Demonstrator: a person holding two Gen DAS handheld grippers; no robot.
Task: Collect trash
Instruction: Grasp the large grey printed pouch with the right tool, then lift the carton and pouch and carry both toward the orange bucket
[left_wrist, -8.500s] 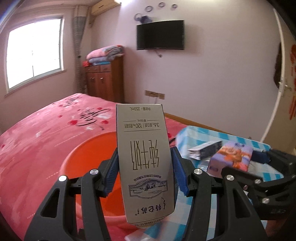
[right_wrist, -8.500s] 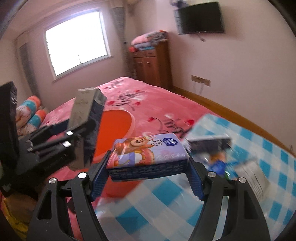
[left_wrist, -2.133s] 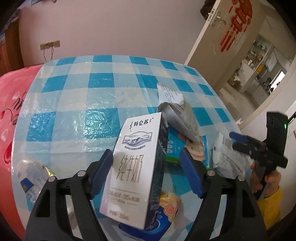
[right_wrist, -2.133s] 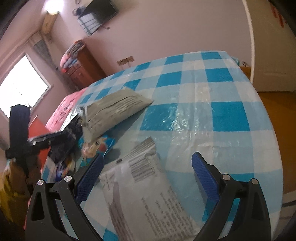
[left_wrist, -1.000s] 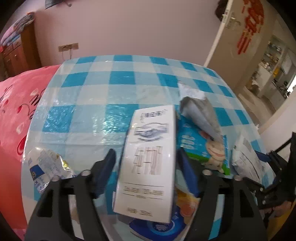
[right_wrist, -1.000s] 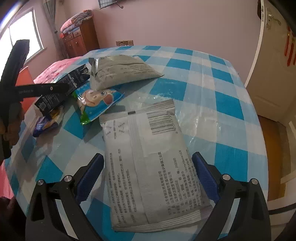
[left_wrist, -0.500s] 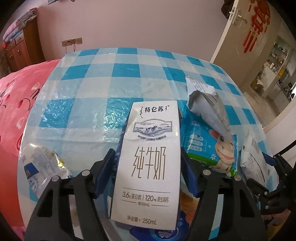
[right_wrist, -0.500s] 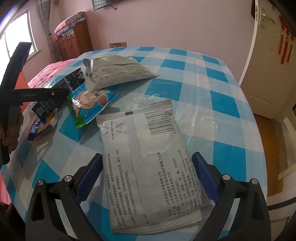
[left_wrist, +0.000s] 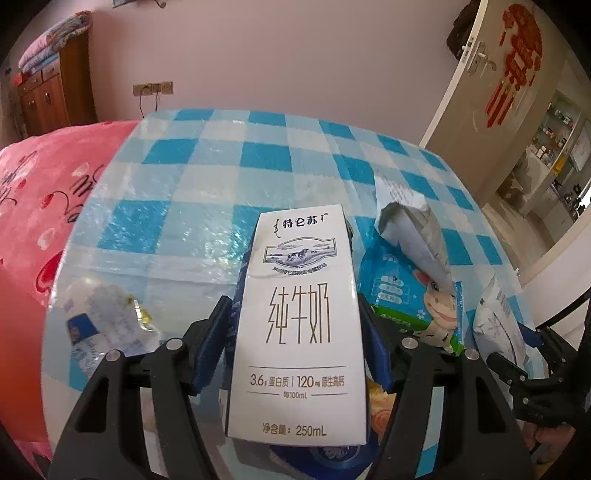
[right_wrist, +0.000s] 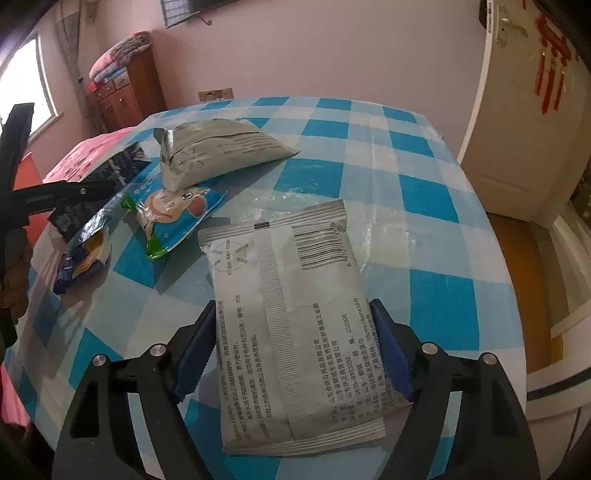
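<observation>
A white milk carton stands tilted between the blue pads of my left gripper, which are closing and press on its sides. From the right wrist view the carton hangs a little above the table in the left gripper. A flat grey pouch lies on the checked table. My right gripper is closing, and its pads meet the pouch's long edges. The left wrist view shows the pouch at far right with the right gripper.
A silver-grey bag and a blue cow-print wrapper lie mid-table. A blue-yellow wrapper sits under the carton. A crumpled white wrapper is near the left edge, beside a pink bed. A door stands at right.
The left jaws have narrowed onto the carton, which now faces the camera squarely. The right jaws have drawn in from wide apart to the pouch's edges. Neither hand has shifted much.
</observation>
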